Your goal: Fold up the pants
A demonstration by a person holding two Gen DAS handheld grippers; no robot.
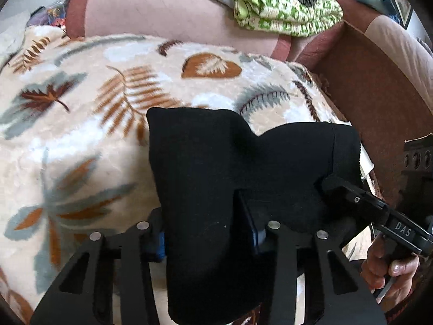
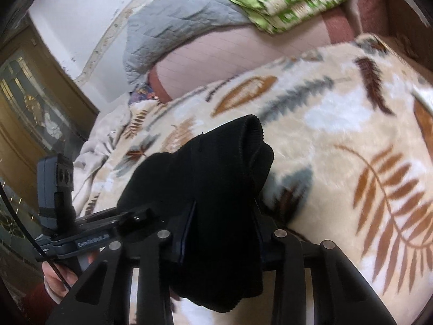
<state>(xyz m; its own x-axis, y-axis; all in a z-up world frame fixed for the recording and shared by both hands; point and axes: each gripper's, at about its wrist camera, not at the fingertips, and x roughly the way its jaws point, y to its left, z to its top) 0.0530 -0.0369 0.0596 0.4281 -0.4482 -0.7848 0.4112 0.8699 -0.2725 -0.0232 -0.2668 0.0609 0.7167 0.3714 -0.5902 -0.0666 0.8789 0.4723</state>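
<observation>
Gripping black pants (image 1: 216,178) above a leaf-patterned bed with both grippers.

A plush cream blanket (image 1: 89,124) with rust and grey-blue leaves covers the bed; past its far edge lie a pink mattress (image 1: 151,10), a grey quilt (image 2: 173,24) and a green-and-white patterned cloth (image 1: 284,8), with a wooden door (image 2: 24,103) at the left side. The soft, matte knit pants bunch near the bed's near edge, a ribbed cuff (image 2: 250,127) raised. The left gripper (image 1: 205,233) and right gripper (image 2: 222,216) each have narrowed jaws pressing a thick fold of the pants.

Left tool (image 1: 205,233), right tool (image 2: 222,216): both clamped on cloth.
</observation>
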